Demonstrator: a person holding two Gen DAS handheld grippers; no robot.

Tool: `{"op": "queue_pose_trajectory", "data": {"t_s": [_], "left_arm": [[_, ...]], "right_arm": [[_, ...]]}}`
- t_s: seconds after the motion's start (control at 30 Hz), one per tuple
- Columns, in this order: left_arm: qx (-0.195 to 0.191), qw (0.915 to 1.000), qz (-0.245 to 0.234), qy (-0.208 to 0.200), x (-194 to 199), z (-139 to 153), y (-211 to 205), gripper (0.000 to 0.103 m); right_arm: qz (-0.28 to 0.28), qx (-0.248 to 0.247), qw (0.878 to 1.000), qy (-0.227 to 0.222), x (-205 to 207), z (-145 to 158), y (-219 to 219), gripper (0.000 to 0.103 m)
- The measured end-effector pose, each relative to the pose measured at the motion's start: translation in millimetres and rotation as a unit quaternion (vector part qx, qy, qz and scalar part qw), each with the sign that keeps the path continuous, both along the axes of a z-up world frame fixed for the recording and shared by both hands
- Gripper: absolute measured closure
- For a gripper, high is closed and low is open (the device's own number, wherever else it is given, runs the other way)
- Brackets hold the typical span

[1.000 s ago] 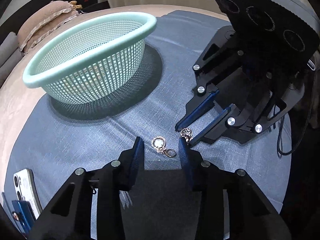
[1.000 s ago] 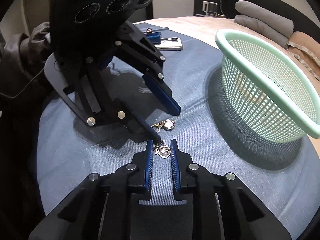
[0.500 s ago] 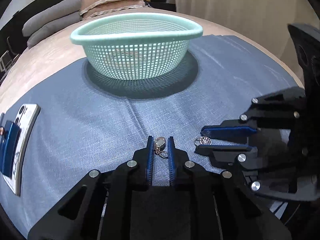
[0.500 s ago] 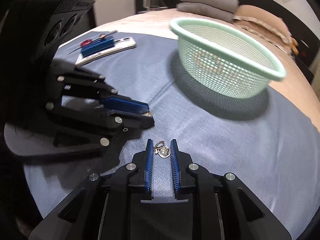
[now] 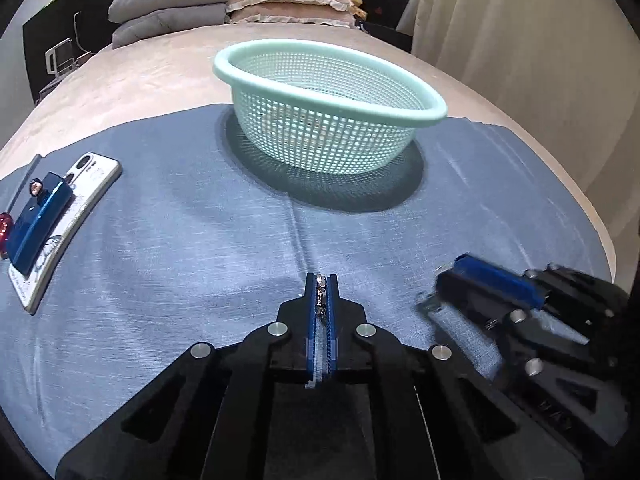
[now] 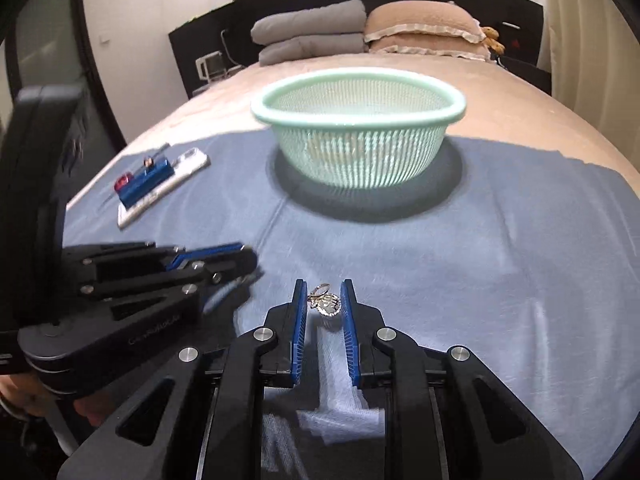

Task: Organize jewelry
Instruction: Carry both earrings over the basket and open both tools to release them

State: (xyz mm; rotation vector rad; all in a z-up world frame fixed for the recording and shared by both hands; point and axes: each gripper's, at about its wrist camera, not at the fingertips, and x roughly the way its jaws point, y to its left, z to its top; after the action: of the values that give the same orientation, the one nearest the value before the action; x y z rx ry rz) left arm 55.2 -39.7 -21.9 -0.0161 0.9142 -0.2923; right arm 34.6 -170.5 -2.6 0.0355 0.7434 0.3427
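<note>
My left gripper point(image 5: 321, 280) is shut on a small metal pendant point(image 5: 320, 294), seen edge-on between the blue pads above the blue cloth point(image 5: 180, 240). My right gripper point(image 6: 323, 286) is shut on a round sparkly pendant with gold rings point(image 6: 326, 300), held between its pads. The mint green mesh basket point(image 5: 328, 108) stands ahead of both grippers at the far side of the cloth; it also shows in the right wrist view point(image 6: 360, 132). Each gripper shows in the other's view: the right one point(image 5: 492, 284) at lower right, the left one point(image 6: 212, 260) at left, both blurred.
A white phone point(image 5: 68, 216) with a blue box point(image 5: 38, 222) on it lies on the cloth's left side, a red-handled tool point(image 5: 4, 224) beside it. Pillows point(image 5: 288, 0) lie at the head of the beige bed. A curtain point(image 5: 520, 40) hangs at right.
Both grippers have closed on their pendants, lifted them off the cloth and turned to face the basket. The left gripper's pads went from open around its pendant to tightly shut.
</note>
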Motion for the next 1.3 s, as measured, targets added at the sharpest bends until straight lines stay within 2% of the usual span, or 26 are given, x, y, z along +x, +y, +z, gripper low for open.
{"op": "queue_pose_trajectory", "data": {"t_s": [0.07,0.1,0.33,0.47,0.57,0.63,0.7,0.8,0.87,1.1,1.2,1.3], "left_arm": [[-0.01,0.9998,0.011,0.016,5,12,4,0.099],[-0.012,0.9998,0.014,0.011,6,22,6,0.099],[0.0,0.998,0.004,-0.063,23,110,5,0.098],[0.003,0.9953,0.002,-0.096,44,149,-2,0.098],[0.005,0.9946,0.003,-0.104,61,159,-9,0.098],[0.009,0.9952,-0.002,-0.097,73,158,-13,0.098],[0.03,0.995,-0.011,-0.095,85,150,-21,0.098],[0.038,0.996,-0.02,-0.079,104,132,-24,0.098],[0.035,0.9969,-0.022,-0.067,116,120,-24,0.098],[0.037,0.9979,-0.026,-0.047,143,84,-25,0.098],[0.056,0.9971,-0.025,-0.046,149,71,-29,0.098],[0.046,0.9979,-0.029,-0.035,153,62,-28,0.098]], "right_arm": [[-0.006,-0.001,1.0,-0.025,5,22,-9,0.087],[-0.005,0.004,0.999,-0.038,6,35,-13,0.087],[-0.012,0.01,0.992,-0.123,23,117,-29,0.087],[-0.016,0.013,0.989,-0.143,41,142,-35,0.087],[-0.021,0.026,0.989,-0.146,57,148,-39,0.087],[-0.02,0.045,0.989,-0.139,68,147,-43,0.087],[-0.023,0.036,0.989,-0.139,79,144,-41,0.087],[-0.026,0.026,0.99,-0.133,97,134,-39,0.087],[-0.03,0.01,0.991,-0.131,106,124,-38,0.087],[-0.024,0.01,0.996,-0.083,140,78,-37,0.087],[-0.018,0.009,0.998,-0.067,150,61,-33,0.087],[-0.017,0.009,0.998,-0.057,153,51,-31,0.087]]}}
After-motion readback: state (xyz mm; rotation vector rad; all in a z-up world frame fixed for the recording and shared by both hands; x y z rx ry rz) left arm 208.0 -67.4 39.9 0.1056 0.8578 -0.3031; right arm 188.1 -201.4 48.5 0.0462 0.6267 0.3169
